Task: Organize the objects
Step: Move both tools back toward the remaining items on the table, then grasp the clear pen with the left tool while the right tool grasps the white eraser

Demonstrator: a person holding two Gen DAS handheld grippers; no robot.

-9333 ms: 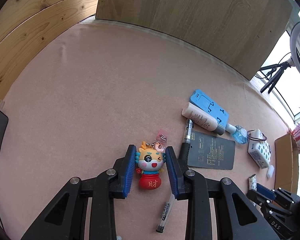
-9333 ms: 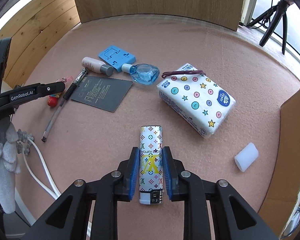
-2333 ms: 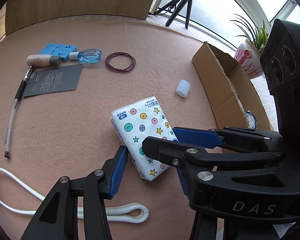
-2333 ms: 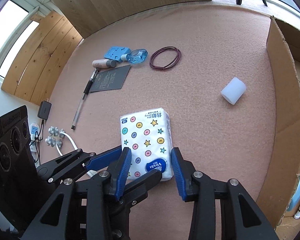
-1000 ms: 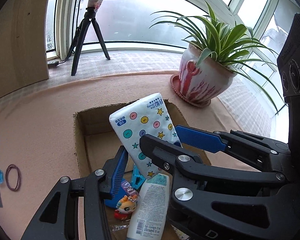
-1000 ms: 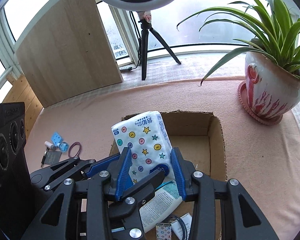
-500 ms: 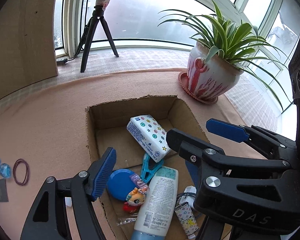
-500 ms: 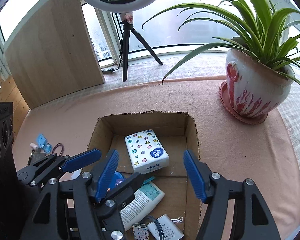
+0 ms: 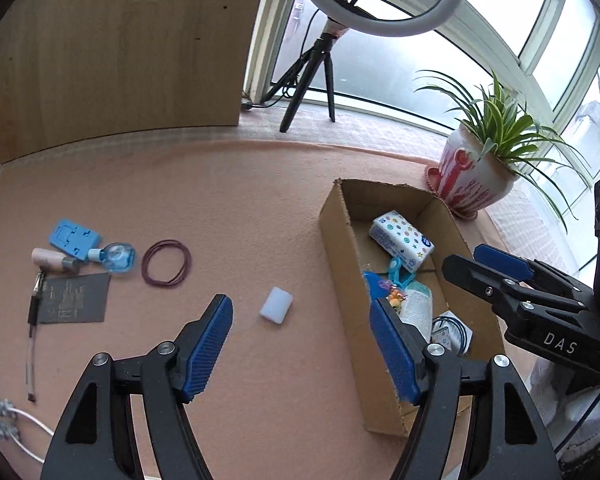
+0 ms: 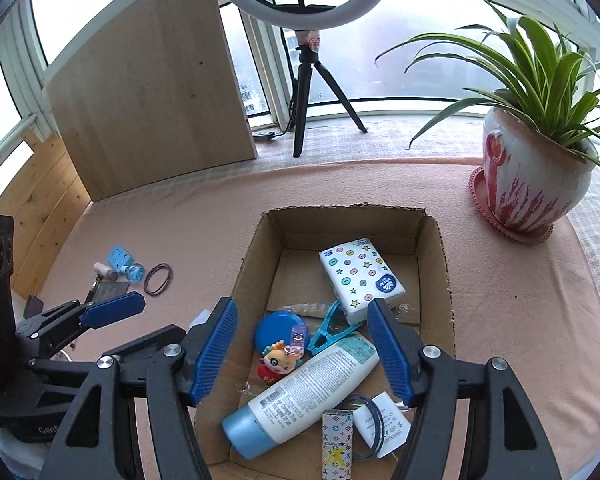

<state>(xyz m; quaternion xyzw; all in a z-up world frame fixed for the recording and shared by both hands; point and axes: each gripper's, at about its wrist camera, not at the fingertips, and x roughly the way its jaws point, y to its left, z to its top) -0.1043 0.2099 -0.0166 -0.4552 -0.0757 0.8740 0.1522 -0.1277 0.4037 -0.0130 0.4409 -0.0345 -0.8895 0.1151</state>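
Note:
The star-patterned tissue pack point(image 10: 360, 276) lies inside the cardboard box point(image 10: 256, 256), free of both grippers. My right gripper point(image 10: 300, 308) hangs open over the box with nothing between its pads. Below it lie a lotion bottle point(image 10: 308, 388), a toy keychain point(image 10: 278, 360), a blue clip point(image 10: 328, 328) and a patterned lighter point(image 10: 336, 436). My left gripper point(image 9: 300, 308) is open above the pink table, left of the box point(image 9: 340, 248). A white cap point(image 9: 276, 306) lies on the table under it, untouched.
Farther left on the table are a ring of hair ties point(image 9: 166, 262), a blue bottle point(image 9: 118, 256), a blue stand point(image 9: 74, 238), a dark card point(image 9: 76, 298) and a pen point(image 9: 32, 340). A potted plant point(image 10: 532, 184) stands right of the box, with a ring-light tripod point(image 10: 304, 92) behind.
Both grippers opened and let go of the tissue pack, which now lies in the box. The left gripper has swung left, away from the box and over the table.

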